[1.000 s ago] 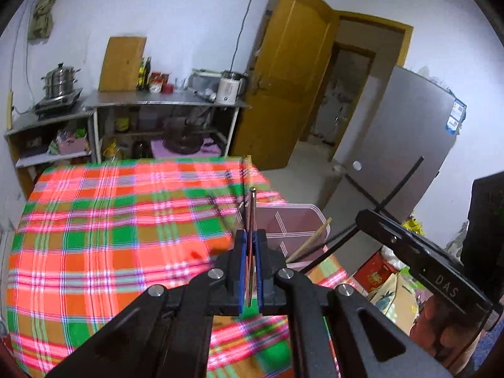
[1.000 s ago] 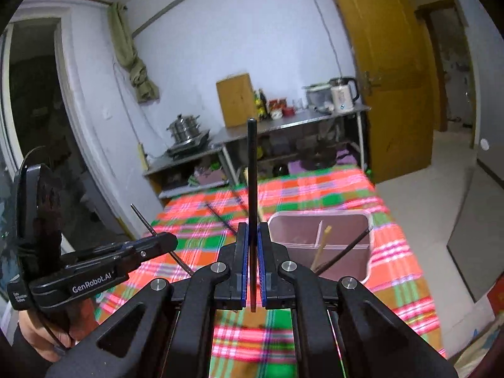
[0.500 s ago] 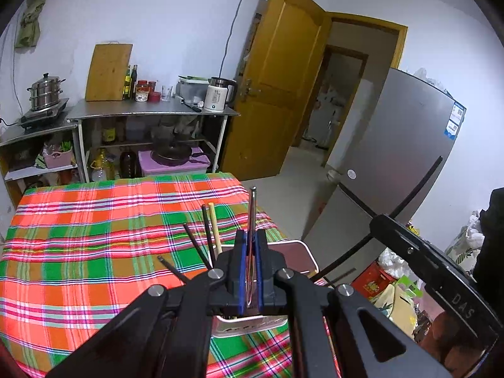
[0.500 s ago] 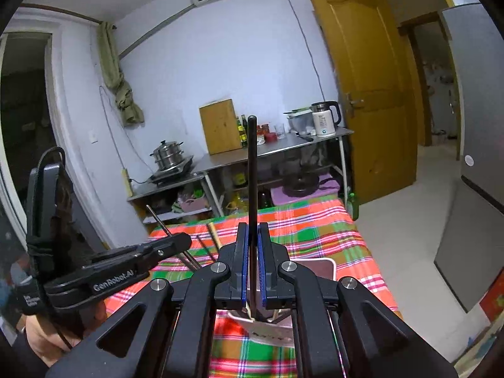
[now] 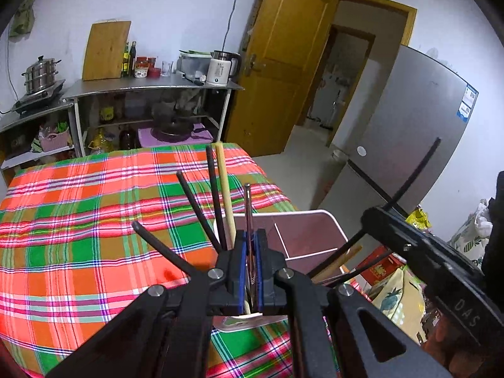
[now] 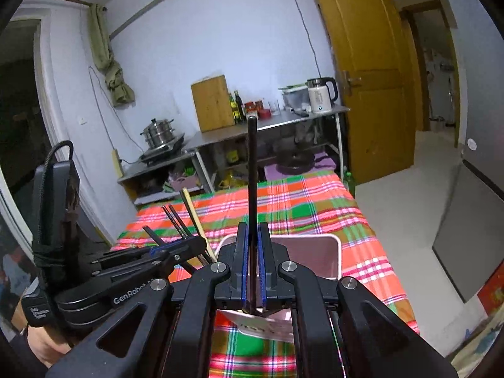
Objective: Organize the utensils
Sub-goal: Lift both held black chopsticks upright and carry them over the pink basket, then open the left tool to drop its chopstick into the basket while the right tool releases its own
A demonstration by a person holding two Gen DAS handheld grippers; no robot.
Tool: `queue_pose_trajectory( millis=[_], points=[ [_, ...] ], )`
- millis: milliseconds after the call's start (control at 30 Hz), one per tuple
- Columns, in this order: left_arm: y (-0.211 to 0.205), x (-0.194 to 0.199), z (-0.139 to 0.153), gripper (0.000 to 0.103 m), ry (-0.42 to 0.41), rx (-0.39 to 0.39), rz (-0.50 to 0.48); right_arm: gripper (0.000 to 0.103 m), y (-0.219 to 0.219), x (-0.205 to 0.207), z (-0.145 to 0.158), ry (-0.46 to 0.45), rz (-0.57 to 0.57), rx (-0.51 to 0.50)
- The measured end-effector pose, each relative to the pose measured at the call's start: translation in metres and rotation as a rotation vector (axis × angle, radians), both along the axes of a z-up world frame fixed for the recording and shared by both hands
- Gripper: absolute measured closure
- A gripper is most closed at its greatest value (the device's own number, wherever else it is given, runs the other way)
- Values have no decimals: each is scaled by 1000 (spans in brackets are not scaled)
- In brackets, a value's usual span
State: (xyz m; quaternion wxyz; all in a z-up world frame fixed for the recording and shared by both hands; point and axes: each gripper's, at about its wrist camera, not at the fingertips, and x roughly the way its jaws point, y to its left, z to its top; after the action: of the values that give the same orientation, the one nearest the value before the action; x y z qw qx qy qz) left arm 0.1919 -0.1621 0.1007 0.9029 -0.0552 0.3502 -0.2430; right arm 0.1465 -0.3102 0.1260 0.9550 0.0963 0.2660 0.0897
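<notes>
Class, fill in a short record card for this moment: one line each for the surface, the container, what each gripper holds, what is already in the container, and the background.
surface: table with plaid cloth
container: pink divided holder, near the table's edge
left gripper: shut on a thin metallic chopstick, over the holder
right gripper: shut on a black chopstick, upright, over the holder
in holder: black chopsticks and a wooden chopstick, leaning
background: metal shelf with kettle, cutting board
</notes>
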Motion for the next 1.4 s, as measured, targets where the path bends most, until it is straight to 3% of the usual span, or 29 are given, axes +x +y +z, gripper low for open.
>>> queue_pose_trajectory(
  millis=[400, 467, 567, 1267, 1400],
  points=[
    [-5, -2, -12, 96, 11, 30, -23, 98, 4, 4, -10, 42, 14, -19],
    [-4, -5, -10, 94, 3, 31, -18, 97, 6, 2, -7, 36, 23, -19],
    [2, -7, -5, 82, -10, 18, -11, 93, 6, -2, -2, 17, 29, -21],
    [34, -55, 7, 75, -75, -33, 9, 90, 1, -49, 21, -68, 10, -11],
    [39, -71, 4, 70, -93, -35, 7, 83, 1, -60, 15, -68, 7, -8]
  ],
)
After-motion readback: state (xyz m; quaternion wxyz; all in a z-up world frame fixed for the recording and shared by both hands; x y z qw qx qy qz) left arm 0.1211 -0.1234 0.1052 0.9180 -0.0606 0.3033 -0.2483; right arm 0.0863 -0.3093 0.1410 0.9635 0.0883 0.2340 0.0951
